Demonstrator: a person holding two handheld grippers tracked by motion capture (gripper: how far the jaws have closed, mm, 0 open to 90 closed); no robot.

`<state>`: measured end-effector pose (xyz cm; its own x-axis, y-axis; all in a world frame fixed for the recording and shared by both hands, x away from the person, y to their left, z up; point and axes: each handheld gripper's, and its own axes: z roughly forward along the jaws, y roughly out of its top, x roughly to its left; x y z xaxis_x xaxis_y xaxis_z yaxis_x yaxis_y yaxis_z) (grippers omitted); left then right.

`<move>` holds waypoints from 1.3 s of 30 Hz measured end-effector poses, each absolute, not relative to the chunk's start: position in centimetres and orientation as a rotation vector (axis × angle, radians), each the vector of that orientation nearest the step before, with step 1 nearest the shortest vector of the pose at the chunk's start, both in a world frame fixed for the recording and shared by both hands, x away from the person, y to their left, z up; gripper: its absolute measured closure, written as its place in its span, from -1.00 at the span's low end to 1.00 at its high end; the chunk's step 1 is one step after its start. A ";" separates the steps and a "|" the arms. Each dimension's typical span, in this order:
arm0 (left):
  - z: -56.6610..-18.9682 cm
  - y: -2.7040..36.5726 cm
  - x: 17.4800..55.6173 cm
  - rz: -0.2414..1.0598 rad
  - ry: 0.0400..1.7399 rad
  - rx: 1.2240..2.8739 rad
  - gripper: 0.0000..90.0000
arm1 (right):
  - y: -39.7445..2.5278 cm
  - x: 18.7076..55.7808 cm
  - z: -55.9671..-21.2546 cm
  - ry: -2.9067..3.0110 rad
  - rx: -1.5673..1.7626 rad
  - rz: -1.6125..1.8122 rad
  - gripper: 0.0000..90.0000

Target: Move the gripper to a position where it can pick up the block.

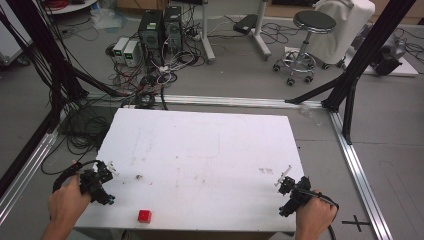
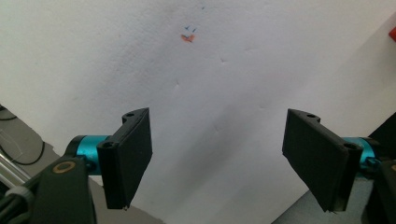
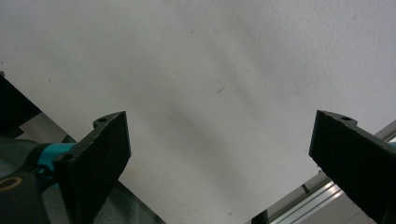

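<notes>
The person's left hand (image 1: 67, 204) comes in from the bottom left corner of the high view and grips the left gripper (image 1: 102, 181), which points forward and toward the right; in the left gripper view (image 2: 217, 158) its two black jaws stand wide apart with nothing between them. The right hand (image 1: 314, 218) comes in at the bottom right and holds the right gripper (image 1: 290, 189) angled forward and a little to the left, a black cable looping from its rear. In the right gripper view (image 3: 219, 163) its jaws are likewise spread wide and empty.
</notes>
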<state>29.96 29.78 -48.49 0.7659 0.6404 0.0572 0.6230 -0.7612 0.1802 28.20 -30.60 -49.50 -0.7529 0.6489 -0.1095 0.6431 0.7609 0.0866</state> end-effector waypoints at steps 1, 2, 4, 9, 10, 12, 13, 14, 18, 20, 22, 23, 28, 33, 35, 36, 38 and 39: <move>-48.4 29.8 30.0 0.166 1.011 2.810 -0.46 | -30.6 28.2 -49.5 2.822 1.041 0.065 -0.90; -48.4 29.8 29.9 0.173 1.012 2.809 -0.46 | -30.6 28.2 -49.4 2.817 1.040 0.070 -0.90; -48.4 29.7 29.9 0.168 1.013 2.808 -0.46 | -30.6 28.1 -49.4 2.817 1.043 0.079 -0.90; -48.4 29.9 30.0 0.163 1.013 2.802 -0.46 | -30.6 28.1 -49.4 2.816 1.041 0.082 -0.90; -48.7 30.0 29.9 0.151 1.026 2.772 -0.46 | -30.6 28.1 -49.4 2.817 1.041 0.083 -0.90; -48.8 30.0 30.0 0.160 1.014 2.800 -0.46 | -30.6 28.2 -49.4 2.821 1.038 0.086 -0.90; -48.8 30.0 30.0 0.160 1.014 2.800 -0.46 | -30.6 28.2 -49.4 2.821 1.038 0.086 -0.90; -48.9 30.0 30.0 0.145 1.013 2.785 -0.46 | -30.5 28.1 -49.4 2.820 1.036 0.087 -0.90; -48.8 30.0 30.0 0.140 0.969 2.803 -0.46 | -30.6 28.1 -49.4 2.824 1.035 0.087 -0.90; -48.8 30.0 30.0 0.135 0.951 2.810 -0.46 | -30.5 28.1 -49.4 2.820 1.033 0.094 -0.90; -48.8 30.1 30.1 0.139 0.931 2.810 -0.46 | -30.5 28.1 -49.3 2.824 1.029 0.094 -0.90; -48.8 30.1 30.1 0.139 0.931 2.810 -0.46 | -30.5 28.1 -49.3 2.824 1.029 0.094 -0.90; -48.8 30.1 30.1 0.130 0.883 2.808 -0.46 | -30.7 28.1 -49.3 2.823 1.033 0.106 -0.90; -48.6 30.1 30.0 0.140 0.805 2.809 -0.46 | -30.6 28.0 -49.2 2.817 1.031 0.115 -0.90; -48.5 30.0 29.9 0.140 0.752 2.829 -0.46 | -30.6 28.1 -49.2 2.816 1.027 0.113 -0.90; -48.5 29.9 29.9 0.119 0.700 2.843 -0.46 | -30.6 28.1 -49.2 2.818 1.025 0.116 -0.90; -48.4 29.8 29.8 0.115 0.663 2.855 -0.46 | -30.6 28.1 -49.2 2.818 1.024 0.119 -0.90; -48.4 29.8 29.8 0.108 0.642 2.859 -0.46 | -30.6 28.1 -49.2 2.818 1.024 0.119 -0.90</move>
